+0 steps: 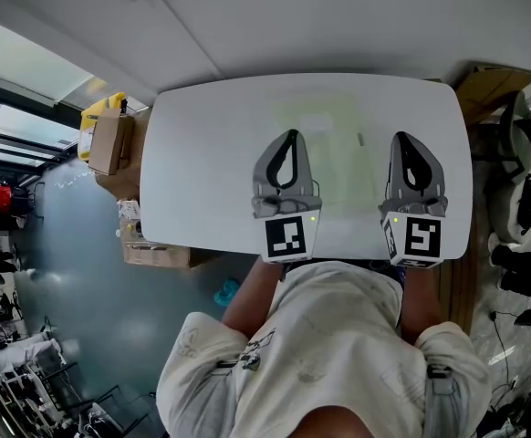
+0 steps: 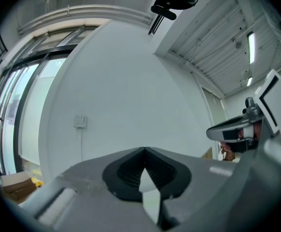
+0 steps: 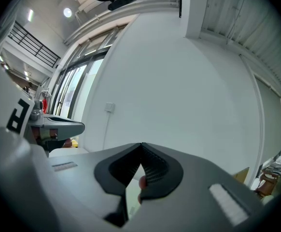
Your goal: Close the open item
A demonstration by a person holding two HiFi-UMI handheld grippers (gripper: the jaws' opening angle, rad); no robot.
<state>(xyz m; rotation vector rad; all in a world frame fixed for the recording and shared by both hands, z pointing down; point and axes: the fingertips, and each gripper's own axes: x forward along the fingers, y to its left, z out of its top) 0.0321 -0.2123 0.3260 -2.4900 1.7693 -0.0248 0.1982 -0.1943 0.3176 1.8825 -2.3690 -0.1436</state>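
A pale, almost see-through flat item [image 1: 325, 158] lies on the white table [image 1: 202, 172], between and beyond my two grippers; whether it is open cannot be told from here. My left gripper [image 1: 289, 135] is held over the table's near part, tips together, with nothing in it. My right gripper [image 1: 402, 138] stands beside it, also shut and empty. Both gripper views look up at a white wall. The left gripper [image 2: 144, 149] has its tips meeting, and so does the right gripper [image 3: 141, 144]. Neither touches the item.
Cardboard boxes [image 1: 110, 140] stand on the floor left of the table, and another [image 1: 156, 255] by its near left corner. A cardboard box [image 1: 489, 85] sits at the back right, with office chairs [image 1: 525, 190] along the right side.
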